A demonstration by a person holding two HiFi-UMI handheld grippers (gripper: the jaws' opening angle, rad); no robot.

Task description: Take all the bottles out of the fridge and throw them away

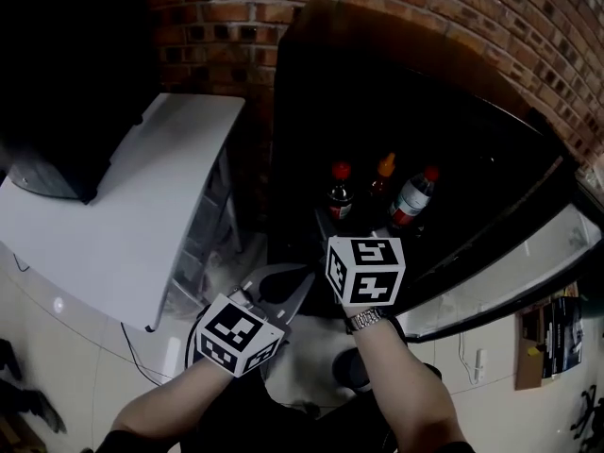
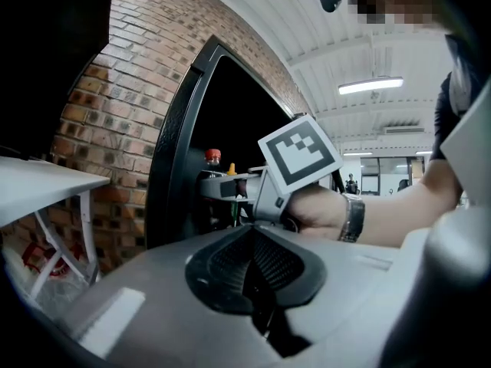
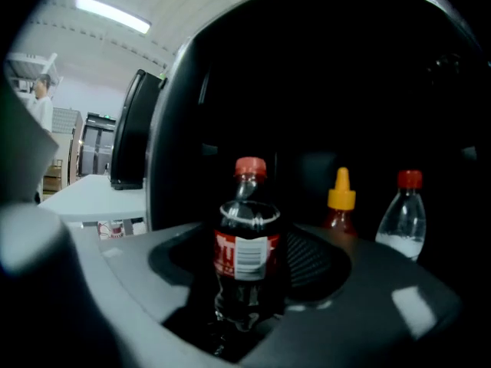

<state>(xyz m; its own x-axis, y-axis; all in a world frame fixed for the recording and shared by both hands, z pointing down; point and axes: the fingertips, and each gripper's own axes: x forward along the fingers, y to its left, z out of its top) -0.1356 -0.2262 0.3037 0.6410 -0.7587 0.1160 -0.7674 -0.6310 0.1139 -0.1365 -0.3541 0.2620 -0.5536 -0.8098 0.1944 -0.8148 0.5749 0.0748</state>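
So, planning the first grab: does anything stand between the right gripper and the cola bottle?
Nothing visible does. The cola bottle stands between the open jaws of the right gripper; the yellow-capped bottle and the clear bottle stand off to its right.

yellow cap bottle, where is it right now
In the head view the yellow cap bottle stands inside the open fridge, the middle of three, with the dark cola bottle on its left and the clear red-capped bottle on its right.

Site log | I read this as a lab-like workspace | brick wall (image 1: 283, 8) | ceiling strip light (image 2: 370, 86) | white table (image 1: 113, 225) | black fridge (image 1: 415, 130)
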